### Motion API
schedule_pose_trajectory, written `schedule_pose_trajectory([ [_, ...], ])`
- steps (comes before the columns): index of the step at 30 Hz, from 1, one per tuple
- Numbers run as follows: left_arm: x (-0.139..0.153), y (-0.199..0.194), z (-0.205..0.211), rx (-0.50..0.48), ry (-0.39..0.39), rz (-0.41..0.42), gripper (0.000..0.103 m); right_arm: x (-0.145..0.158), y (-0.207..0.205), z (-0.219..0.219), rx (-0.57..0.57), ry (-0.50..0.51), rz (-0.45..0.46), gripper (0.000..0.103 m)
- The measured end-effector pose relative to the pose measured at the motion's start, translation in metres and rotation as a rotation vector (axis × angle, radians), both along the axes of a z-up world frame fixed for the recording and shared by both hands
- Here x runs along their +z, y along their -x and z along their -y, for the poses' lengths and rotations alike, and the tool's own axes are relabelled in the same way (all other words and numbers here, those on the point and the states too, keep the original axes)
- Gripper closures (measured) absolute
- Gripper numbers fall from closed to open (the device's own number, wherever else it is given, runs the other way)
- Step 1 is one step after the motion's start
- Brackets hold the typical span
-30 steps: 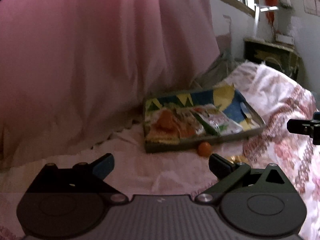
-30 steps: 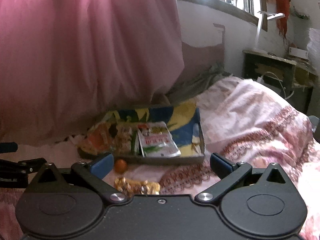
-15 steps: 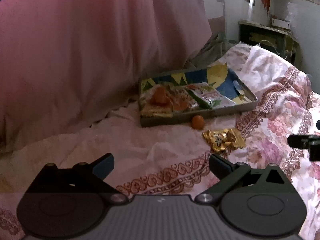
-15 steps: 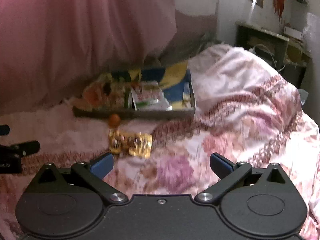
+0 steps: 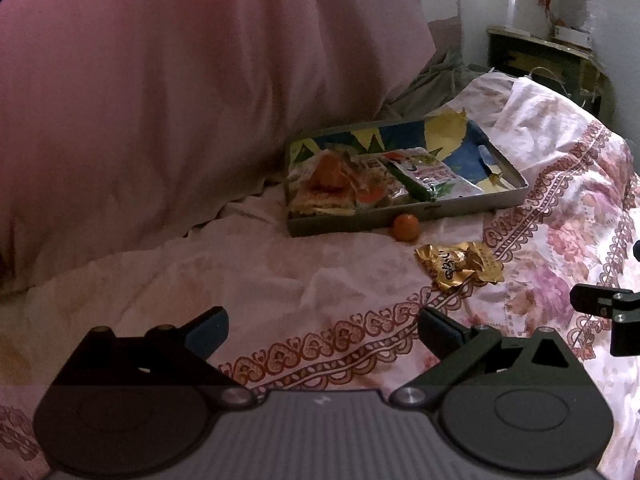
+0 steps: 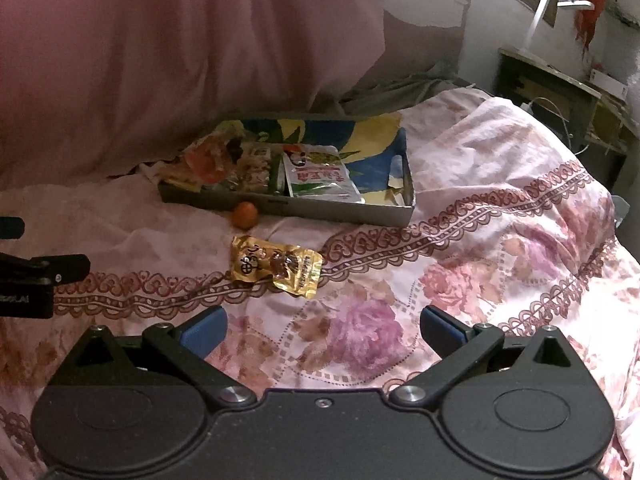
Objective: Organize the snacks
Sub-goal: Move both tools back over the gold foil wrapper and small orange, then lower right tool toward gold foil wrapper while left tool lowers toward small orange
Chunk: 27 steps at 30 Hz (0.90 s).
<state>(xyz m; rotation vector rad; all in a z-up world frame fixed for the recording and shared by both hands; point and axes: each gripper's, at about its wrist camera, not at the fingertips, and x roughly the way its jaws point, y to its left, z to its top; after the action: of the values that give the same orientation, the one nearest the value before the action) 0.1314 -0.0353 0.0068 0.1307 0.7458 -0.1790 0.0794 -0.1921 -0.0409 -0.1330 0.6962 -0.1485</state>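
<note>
We have drawn both grippers back from the tray (image 6: 352, 212): left gripper (image 5: 322, 332) and right gripper (image 6: 322, 330) spread, empty. Gold packet (image 6: 276, 266) and orange sweet (image 6: 245, 214) remain on the bedspread (image 6: 500, 260) outside the tray's near edge, unsorted.

1. Between my right tongs (image 6: 322, 330), spread wide, and the gold packet (image 6: 276, 266) ahead lies only bare bedspread (image 6: 460, 280).
2. Beyond the packet, the orange ball (image 6: 245, 215) sits against the tray (image 6: 340, 213) wall.
3. Ahead of my left tongs (image 5: 322, 330) the bedspread is open.
4. A pink curtain (image 5: 180, 80) closes off the far left.
</note>
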Motion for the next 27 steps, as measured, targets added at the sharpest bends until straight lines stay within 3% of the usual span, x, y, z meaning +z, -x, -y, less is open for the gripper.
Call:
schedule_pose_trajectory([
  [11, -0.009, -0.017, -0.009, 0.070, 0.043, -0.054, 0.000, -0.007, -0.010, -0.002, 0.016, -0.011, -0.006, 0.001],
  [27, -0.010, -0.024, -0.015, 0.121, 0.082, -0.062, 0.000, -0.008, -0.016, -0.006, 0.048, -0.022, 0.001, 0.001],
])
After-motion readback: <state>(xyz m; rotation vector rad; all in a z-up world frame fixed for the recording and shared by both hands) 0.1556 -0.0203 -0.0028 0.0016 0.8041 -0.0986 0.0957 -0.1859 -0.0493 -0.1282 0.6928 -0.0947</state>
